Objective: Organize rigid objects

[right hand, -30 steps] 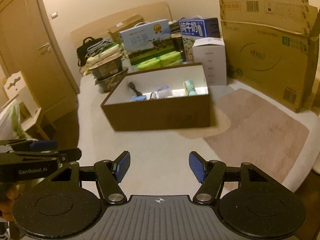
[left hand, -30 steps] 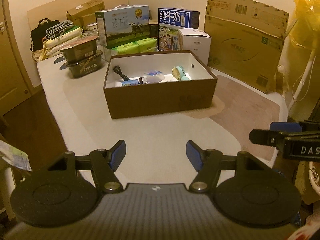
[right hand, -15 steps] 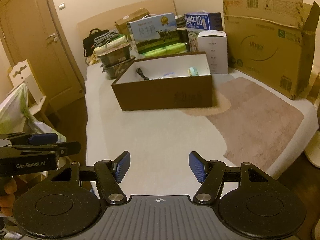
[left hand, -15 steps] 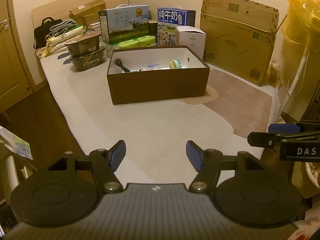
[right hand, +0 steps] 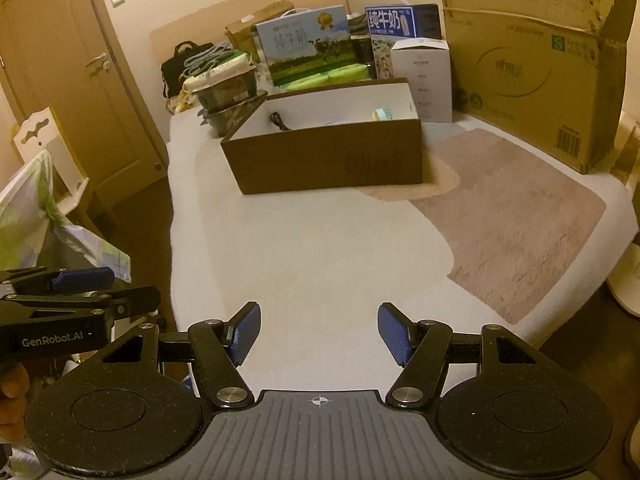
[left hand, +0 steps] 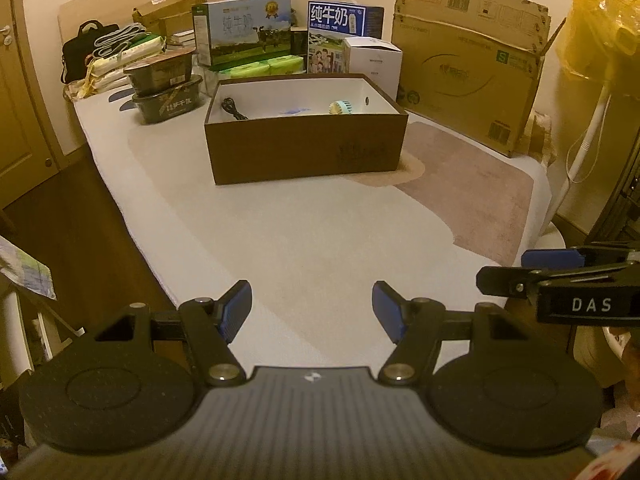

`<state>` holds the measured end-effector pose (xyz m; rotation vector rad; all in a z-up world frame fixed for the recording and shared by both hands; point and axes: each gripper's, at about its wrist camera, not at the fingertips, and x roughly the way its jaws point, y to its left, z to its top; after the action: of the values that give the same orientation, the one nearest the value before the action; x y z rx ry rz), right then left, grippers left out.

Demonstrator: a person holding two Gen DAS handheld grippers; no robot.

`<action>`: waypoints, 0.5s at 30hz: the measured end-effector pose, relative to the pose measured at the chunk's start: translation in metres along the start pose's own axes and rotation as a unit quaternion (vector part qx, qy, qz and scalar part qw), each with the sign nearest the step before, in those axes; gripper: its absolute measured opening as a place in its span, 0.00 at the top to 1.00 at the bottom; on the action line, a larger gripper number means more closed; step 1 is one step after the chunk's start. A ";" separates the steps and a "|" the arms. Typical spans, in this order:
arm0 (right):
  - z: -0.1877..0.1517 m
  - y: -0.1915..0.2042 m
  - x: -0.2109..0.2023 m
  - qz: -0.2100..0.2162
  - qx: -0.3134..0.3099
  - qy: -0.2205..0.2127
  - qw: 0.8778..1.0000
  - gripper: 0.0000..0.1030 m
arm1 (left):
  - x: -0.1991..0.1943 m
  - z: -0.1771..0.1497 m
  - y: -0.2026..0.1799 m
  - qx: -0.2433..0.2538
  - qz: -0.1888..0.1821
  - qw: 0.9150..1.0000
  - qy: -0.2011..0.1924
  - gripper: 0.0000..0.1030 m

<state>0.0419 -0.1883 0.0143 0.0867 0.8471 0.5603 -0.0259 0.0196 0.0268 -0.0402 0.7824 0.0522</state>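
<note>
The open brown box [left hand: 306, 152] sits on the pale mat [left hand: 312, 240], toward its far end, well apart from both grippers. Its inner walls are white. Inside it, a black cable [left hand: 234, 109] lies at the left end, a teal round brush [left hand: 340, 107] lies toward the right end, and a pale blue flat item [left hand: 295, 111] lies between them; its type cannot be determined.

Behind the box stand 2 milk cartons [left hand: 244, 38], a white carton [left hand: 372, 60] and green packs [left hand: 264, 67]. To the left of the box, 2 dark food trays [left hand: 166, 92] are stacked. To the right, a large cardboard carton [left hand: 468, 60] stands upright against the wall. A brown rug patch [left hand: 472, 192] covers the right part of the mat, just beside the box.

The left gripper [left hand: 312, 310] hovers over the near edge of the mat. Its jaws stand wide apart with nothing between the blue pads. The right gripper [right hand: 319, 334] is level with it, just to its right, over the same near edge. Its jaws are likewise spread wide and hold nothing. In the right wrist view, fingers [right hand: 14, 396] of the person's hand show below the left gripper body.
</note>
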 end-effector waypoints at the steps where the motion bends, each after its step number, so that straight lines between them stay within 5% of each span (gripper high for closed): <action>1: 0.000 0.001 0.000 0.000 -0.001 0.000 1.000 0.37 | 0.000 0.000 -0.001 0.000 -0.001 1.000 0.000 0.37; 15: 0.000 0.001 0.004 0.001 0.000 0.009 1.000 0.37 | 0.006 -0.001 -0.003 0.003 -0.003 1.000 0.006 0.37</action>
<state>0.0434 -0.1851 0.0116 0.0820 0.8641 0.5632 -0.0227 0.0163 0.0220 -0.0376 0.7944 0.0440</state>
